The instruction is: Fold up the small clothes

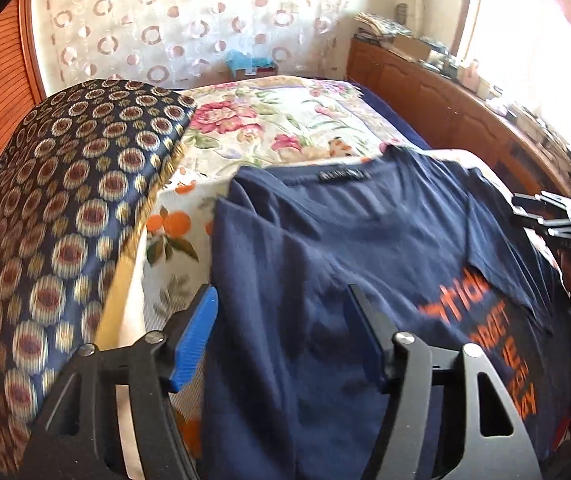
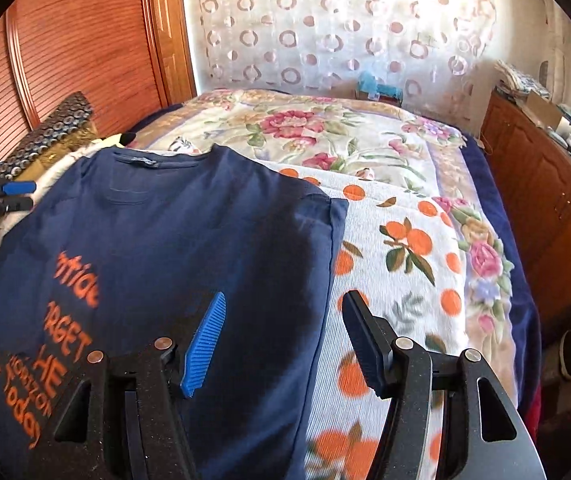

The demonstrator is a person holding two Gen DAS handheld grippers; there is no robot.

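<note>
**Navy T-shirt spread flat, both grippers released**

A navy T-shirt [image 1: 325,240] with orange lettering was laid on the orange-patterned towel [image 2: 401,248] over the floral bedspread [image 2: 325,128]. The left gripper [image 1: 281,336] was held above the shirt's left edge, its fingers parted, nothing clasped. The right gripper [image 2: 285,340] was poised over the shirt's right edge, likewise released and empty. A patterned cushion [image 1: 65,220] was seen beside the shirt.

Black gripper [image 2: 283,304] frames — blue ribbed pads [image 2: 203,350], silver screws.
</note>
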